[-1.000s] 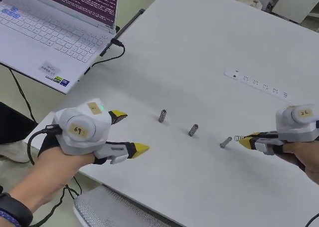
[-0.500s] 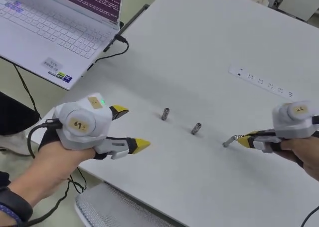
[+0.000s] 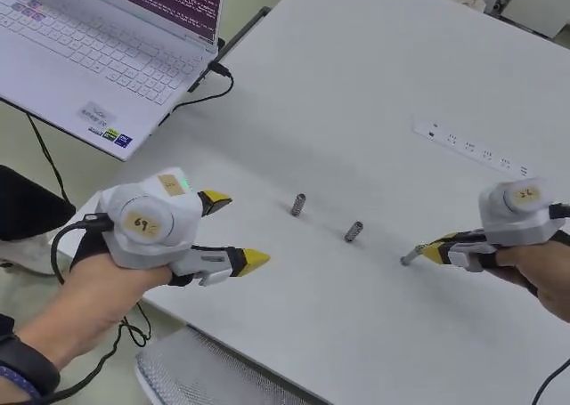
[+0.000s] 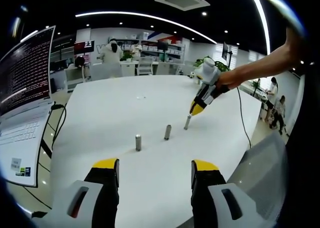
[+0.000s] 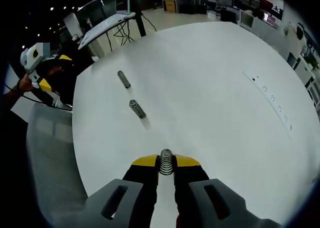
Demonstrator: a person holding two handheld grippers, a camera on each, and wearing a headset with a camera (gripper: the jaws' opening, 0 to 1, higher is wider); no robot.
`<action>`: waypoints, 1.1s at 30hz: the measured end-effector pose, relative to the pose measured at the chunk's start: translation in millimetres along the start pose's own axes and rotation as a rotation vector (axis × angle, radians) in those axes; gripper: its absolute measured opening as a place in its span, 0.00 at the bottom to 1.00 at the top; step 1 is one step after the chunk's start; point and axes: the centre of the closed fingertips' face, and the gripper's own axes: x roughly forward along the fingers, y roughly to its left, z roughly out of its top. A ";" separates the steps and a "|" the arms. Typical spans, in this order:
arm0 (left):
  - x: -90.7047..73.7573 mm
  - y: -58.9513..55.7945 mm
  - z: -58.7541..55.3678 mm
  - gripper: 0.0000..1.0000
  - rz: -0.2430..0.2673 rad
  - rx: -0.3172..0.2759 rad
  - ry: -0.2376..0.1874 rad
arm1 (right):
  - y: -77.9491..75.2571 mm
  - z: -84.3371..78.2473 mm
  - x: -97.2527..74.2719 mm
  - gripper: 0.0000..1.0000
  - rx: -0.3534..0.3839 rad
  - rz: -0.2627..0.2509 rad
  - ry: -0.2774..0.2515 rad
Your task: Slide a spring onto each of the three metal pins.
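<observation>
Right gripper view: right tongs clench a spring, seemingly on a pin; left tongs splayed.

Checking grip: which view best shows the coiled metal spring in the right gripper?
The right gripper view: the coiled metal spring sits large between the right gripper's fingers. Head view: a speck at its tip. Left gripper view: too small to tell.

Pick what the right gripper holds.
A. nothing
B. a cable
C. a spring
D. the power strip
C: in the right gripper view, the right gripper has its yellow tips closed on a coiled spring.
</observation>
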 end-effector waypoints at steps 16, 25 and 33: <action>-0.1 1.6 -1.1 0.53 0.000 -0.003 0.002 | 3.1 8.3 10.9 0.09 -0.043 -0.009 0.015; -1.5 4.5 -3.1 0.53 0.004 0.000 0.007 | 5.9 4.7 24.0 0.09 -0.067 -0.004 0.038; -3.3 7.0 -3.1 0.53 0.009 0.001 0.011 | 6.4 0.7 32.4 0.09 -0.081 -0.001 0.051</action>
